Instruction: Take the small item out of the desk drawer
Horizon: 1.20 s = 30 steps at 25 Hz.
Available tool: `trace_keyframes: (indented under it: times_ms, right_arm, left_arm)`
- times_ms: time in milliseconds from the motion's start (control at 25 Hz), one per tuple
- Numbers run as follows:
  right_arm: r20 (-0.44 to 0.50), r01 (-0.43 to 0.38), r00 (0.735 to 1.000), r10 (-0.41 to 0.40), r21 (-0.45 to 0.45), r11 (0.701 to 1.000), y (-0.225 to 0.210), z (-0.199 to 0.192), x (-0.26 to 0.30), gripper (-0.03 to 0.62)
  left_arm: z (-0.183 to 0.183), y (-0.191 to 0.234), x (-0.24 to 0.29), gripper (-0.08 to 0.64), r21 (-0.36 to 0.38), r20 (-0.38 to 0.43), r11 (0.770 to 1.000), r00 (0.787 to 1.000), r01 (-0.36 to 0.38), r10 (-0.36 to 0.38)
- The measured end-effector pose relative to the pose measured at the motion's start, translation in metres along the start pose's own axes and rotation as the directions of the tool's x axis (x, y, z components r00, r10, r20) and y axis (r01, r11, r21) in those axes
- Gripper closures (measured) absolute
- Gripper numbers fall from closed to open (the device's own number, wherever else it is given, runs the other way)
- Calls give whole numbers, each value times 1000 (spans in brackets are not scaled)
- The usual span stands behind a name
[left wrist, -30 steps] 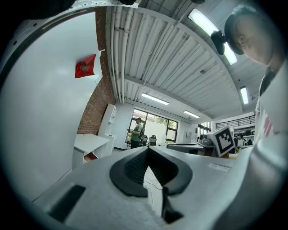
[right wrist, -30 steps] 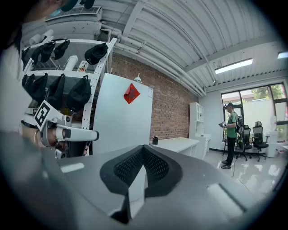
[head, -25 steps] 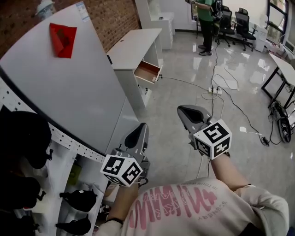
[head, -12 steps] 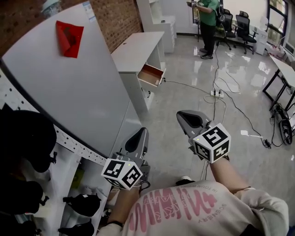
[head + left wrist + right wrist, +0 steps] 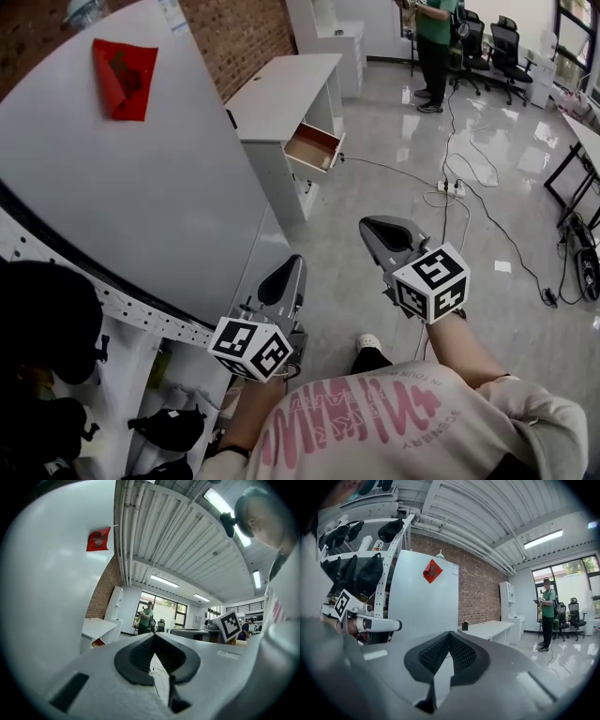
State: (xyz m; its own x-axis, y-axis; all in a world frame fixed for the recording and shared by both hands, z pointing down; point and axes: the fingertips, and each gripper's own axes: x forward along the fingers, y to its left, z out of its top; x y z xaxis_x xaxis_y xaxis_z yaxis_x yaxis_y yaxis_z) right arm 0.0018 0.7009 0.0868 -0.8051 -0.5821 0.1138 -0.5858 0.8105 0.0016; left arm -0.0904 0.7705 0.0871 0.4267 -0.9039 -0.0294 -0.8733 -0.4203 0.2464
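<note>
Hanging open from a white flat worktop well ahead, the wood-lined drawer is too small to see into. The left claw and right claw, ribbed pads pressed together, hover empty above open glossy floor.

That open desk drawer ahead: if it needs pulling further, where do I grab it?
Probably the top edge of the front panel of the drawer, coming from the open-floor side: it juts from the desk that way with its top open. Any handle is too small to see.
</note>
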Motion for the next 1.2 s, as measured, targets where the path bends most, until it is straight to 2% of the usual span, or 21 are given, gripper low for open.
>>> trace_keyframes:
  times_ms: [480, 880, 1200]
  right_arm:
    - [39, -30, 999, 30, -6, 1000, -97, 36, 86, 583]
    - [42, -56, 997, 57, -20, 998, -168, 37, 132, 583]
    - [29, -93, 995, 93, 7, 996, -197, 24, 157, 583]
  left_arm:
    - [35, 57, 105, 554, 62, 16, 997, 999, -36, 35]
    - [36, 91, 181, 554, 41, 50, 996, 996, -75, 73]
    - [30, 104, 215, 554, 41, 36, 996, 996, -85, 84]
